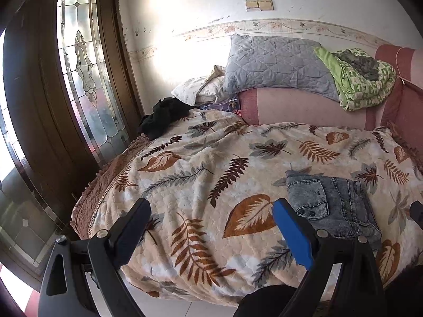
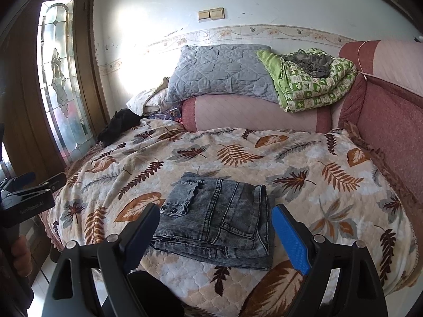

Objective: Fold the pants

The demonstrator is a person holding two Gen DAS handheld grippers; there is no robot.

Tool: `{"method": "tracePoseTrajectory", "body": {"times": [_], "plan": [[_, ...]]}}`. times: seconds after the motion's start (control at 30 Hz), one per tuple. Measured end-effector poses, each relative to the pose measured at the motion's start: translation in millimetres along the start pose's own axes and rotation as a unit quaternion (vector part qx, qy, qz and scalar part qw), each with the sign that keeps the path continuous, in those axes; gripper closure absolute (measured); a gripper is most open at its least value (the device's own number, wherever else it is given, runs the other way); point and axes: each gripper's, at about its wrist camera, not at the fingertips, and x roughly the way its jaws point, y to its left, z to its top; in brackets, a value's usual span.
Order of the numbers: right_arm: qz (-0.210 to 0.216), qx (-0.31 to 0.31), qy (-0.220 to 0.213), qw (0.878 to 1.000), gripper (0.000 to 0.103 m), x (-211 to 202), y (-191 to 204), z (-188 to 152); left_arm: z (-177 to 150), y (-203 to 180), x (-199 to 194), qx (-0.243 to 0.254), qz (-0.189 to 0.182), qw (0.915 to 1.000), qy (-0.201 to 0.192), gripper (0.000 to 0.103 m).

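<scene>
Grey denim pants [image 2: 219, 219] lie folded into a compact rectangle on the leaf-print blanket [image 2: 304, 185], near the front edge of the bed. My right gripper [image 2: 216, 211] is open and empty, hovering just in front of the pants with a finger at each side. My left gripper [image 1: 211, 206] is open and empty, over bare blanket to the left of the pants [image 1: 333, 203]. The left gripper also shows at the left edge of the right wrist view [image 2: 39, 182].
A black garment [image 2: 119, 126] lies at the bed's far left corner. A grey pillow [image 2: 222, 74] and a folded green quilt [image 2: 312, 79] rest on the pink headboard cushion [image 2: 253, 113]. A wooden door with stained glass [image 1: 84, 79] stands left of the bed.
</scene>
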Motion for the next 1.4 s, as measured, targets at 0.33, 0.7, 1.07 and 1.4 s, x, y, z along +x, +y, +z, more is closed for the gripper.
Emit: {"method": "tracePoseTrajectory", "body": {"times": [0.33, 0.7, 1.07, 1.4], "plan": [[0.003, -0.014, -0.003, 1.000, 0.014, -4.4, 12.0, 2.4, 0.1, 3.6, -3.3, -0.002, -0.005, 1.0000, -0.004, 0.009], [0.005, -0.031, 0.002, 1.000, 0.014, -0.8, 22.1, 0.3, -1.1, 4.6, -1.8, 0.001, -0.011, 0.9999, 0.000, 0.009], [0.007, -0.033, 0.015, 0.999, 0.014, 7.0, 22.0, -5.6, -4.9, 0.0, 6.3, 0.008, -0.015, 0.9998, 0.010, 0.009], [0.007, -0.024, 0.019, 1.000, 0.014, 11.4, 17.3, -7.8, -8.0, -5.1, 11.9, 0.016, -0.015, 0.9996, 0.019, 0.009]]}}
